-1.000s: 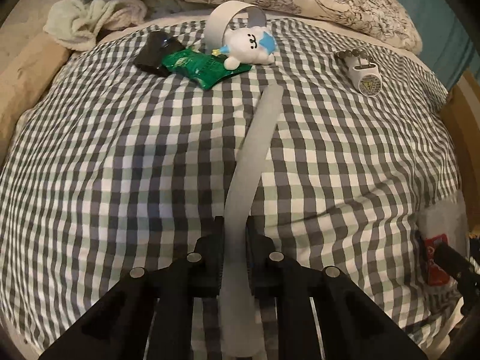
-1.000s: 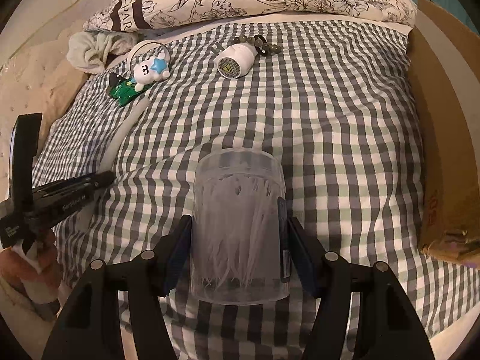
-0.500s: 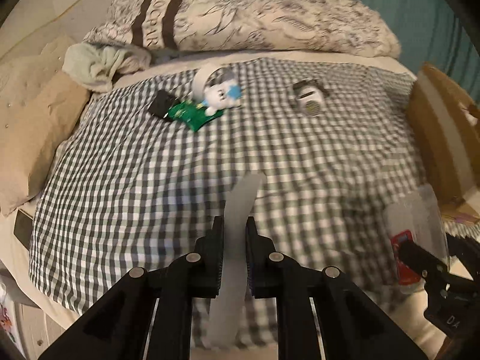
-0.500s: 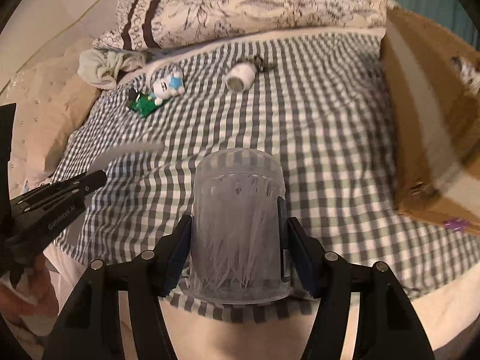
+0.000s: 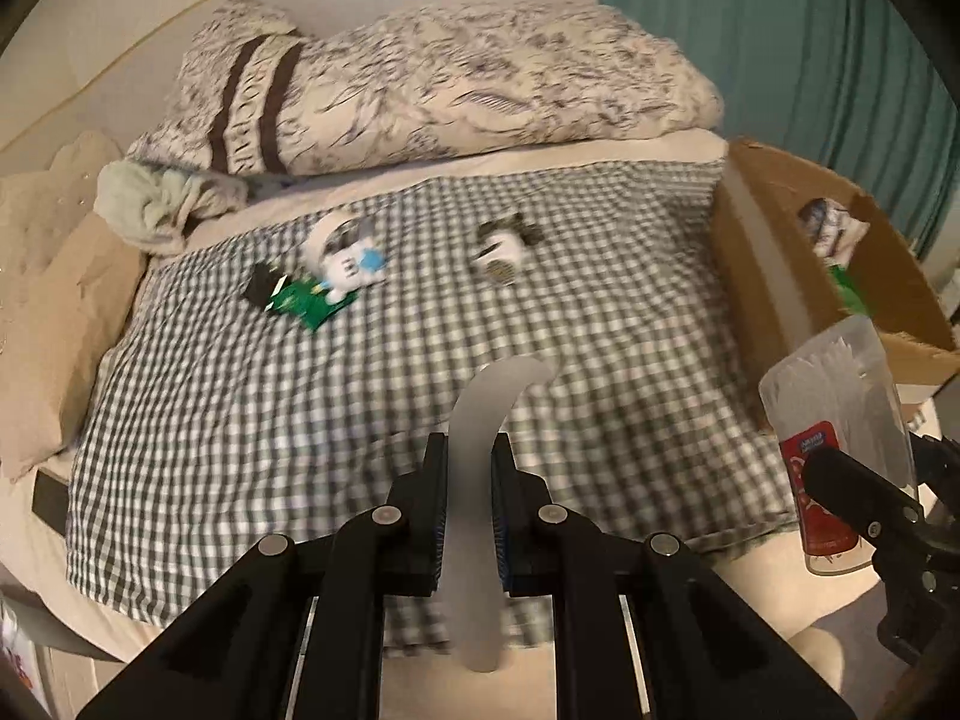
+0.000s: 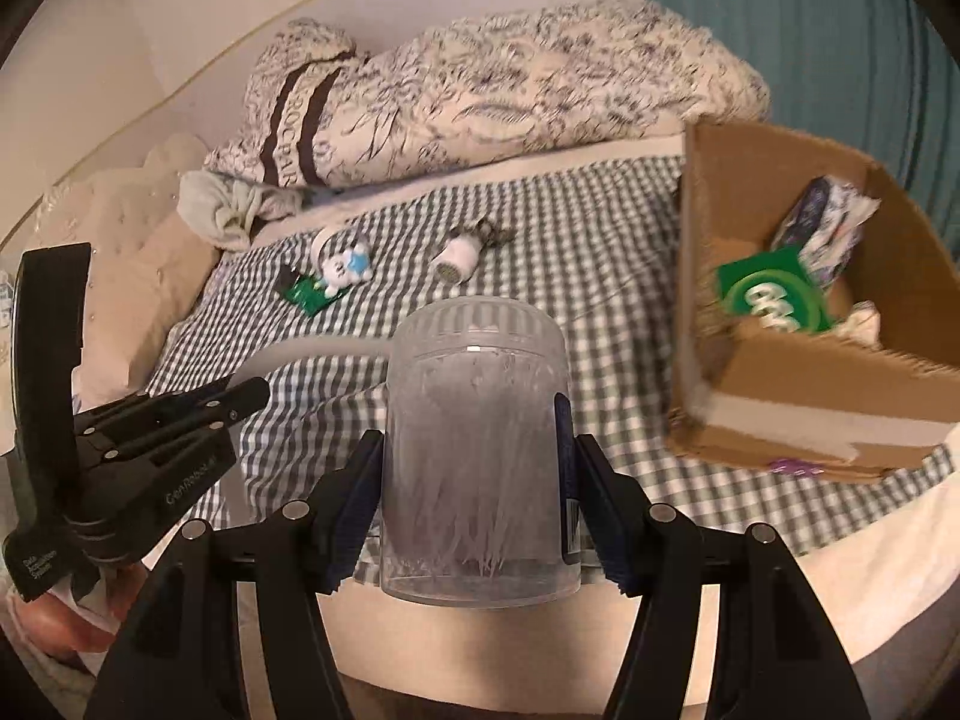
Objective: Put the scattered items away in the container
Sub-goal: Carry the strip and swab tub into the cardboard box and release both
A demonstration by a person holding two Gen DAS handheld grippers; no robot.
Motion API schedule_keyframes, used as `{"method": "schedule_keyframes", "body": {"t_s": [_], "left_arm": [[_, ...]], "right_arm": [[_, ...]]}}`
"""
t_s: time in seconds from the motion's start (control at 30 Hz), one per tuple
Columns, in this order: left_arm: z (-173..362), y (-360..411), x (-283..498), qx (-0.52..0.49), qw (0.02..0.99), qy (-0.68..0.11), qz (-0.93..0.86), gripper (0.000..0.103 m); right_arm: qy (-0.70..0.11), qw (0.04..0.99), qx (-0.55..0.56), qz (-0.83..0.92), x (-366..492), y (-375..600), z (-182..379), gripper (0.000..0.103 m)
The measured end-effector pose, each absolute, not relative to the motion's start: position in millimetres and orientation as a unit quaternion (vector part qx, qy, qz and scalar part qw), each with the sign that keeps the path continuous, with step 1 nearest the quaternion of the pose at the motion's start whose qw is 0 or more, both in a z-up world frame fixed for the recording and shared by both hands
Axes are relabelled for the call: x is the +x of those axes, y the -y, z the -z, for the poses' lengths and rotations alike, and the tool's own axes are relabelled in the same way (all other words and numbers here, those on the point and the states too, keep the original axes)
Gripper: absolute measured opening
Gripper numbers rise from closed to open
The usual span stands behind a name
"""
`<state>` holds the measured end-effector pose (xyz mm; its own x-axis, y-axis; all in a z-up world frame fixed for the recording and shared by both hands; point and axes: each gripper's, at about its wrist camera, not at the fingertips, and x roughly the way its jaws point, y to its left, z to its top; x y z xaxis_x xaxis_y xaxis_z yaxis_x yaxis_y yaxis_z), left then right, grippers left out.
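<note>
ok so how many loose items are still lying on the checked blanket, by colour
white: 2, the small cat figurine and the round white gadget
green: 1, the foil packet
black: 1, the small dark item beside the packet
total: 4
Not counted: the grey strip and the clear jar, both held in jaws off the blanket.

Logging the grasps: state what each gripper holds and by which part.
The left gripper pinches a flat grey flexible strip partway along its length. The right gripper clamps a clear plastic jar of white picks across its side walls.
</note>
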<state>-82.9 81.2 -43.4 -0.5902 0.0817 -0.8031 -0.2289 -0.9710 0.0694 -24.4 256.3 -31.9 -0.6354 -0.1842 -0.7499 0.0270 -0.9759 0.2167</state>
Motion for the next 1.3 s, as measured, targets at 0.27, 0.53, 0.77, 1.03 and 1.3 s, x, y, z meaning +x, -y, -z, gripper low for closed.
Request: {"method": "schedule_keyframes", "body": {"t_s": [0.27, 0.53, 0.77, 1.03, 1.3], "left_arm": [[10, -164, -88, -0.416, 0.136, -0.096, -0.894, 0.013], [-29, -261, -94, -0.363, 0.207, -0.125, -0.900, 0.014], [-25, -334, -108, -0.353, 0.240, -0.164, -0.889, 0.014], [5, -369, -130, -0.356, 0.187, -0.241, -0.883, 0.083], [-17, -348, -120, -0.343, 0.192, -0.203, -0.897, 0.095]], "right_arm": [[0.085, 0.004, 0.394, 0.915, -15, -318, 0, 0.062], [0.096, -0.068, 0.366, 0.923, -29, -406, -27, 0.062], [0.113, -0.113, 0.371, 0.915, -49, -466, -14, 0.062], [0.149, -0.121, 0.423, 0.886, -73, -491, 19, 0.063], [0.139, -0.130, 0.389, 0.901, -53, -494, -4, 0.083]]}}
